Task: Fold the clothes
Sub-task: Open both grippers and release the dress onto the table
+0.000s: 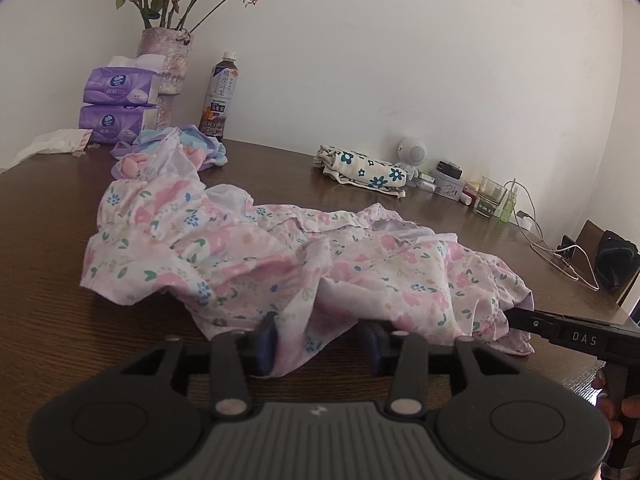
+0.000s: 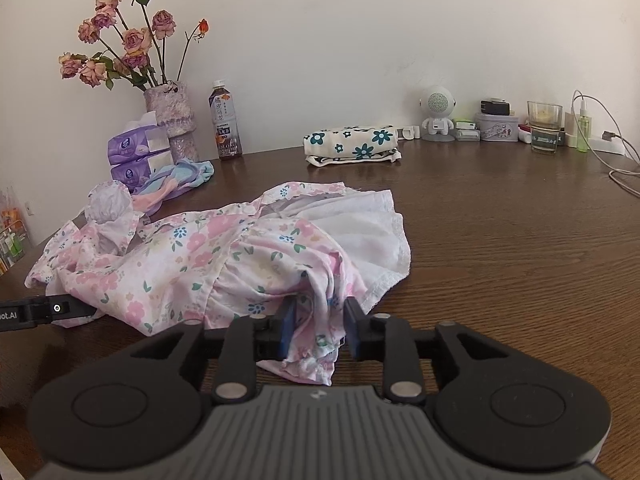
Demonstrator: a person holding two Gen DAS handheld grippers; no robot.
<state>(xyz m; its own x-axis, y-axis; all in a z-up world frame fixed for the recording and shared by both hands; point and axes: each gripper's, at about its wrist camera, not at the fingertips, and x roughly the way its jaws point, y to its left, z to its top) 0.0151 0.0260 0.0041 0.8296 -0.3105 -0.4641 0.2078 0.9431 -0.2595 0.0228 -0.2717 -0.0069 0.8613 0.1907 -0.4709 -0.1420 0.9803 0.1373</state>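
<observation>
done: one folded floral bundle [image 2: 352,145] at table's [image 2: 500,240] far edge | left: pink floral garment [image 1: 280,264] crumpled mid-table (unfolded) | my left gripper [image 1: 320,344], right gripper [image 2: 318,328]: jaws apart, its near hem between, not yet pinched

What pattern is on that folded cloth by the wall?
The folded cloth is cream with dark teal flowers, some white-centred. It shows best in the right wrist view.

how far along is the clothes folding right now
Done: one cream garment with teal flowers sits folded by the wall. In hand: the pink floral dress lies crumpled, its near edge between the open fingers of the left claw and right claw. Left: that dress and the pastel clothes behind it.
</observation>
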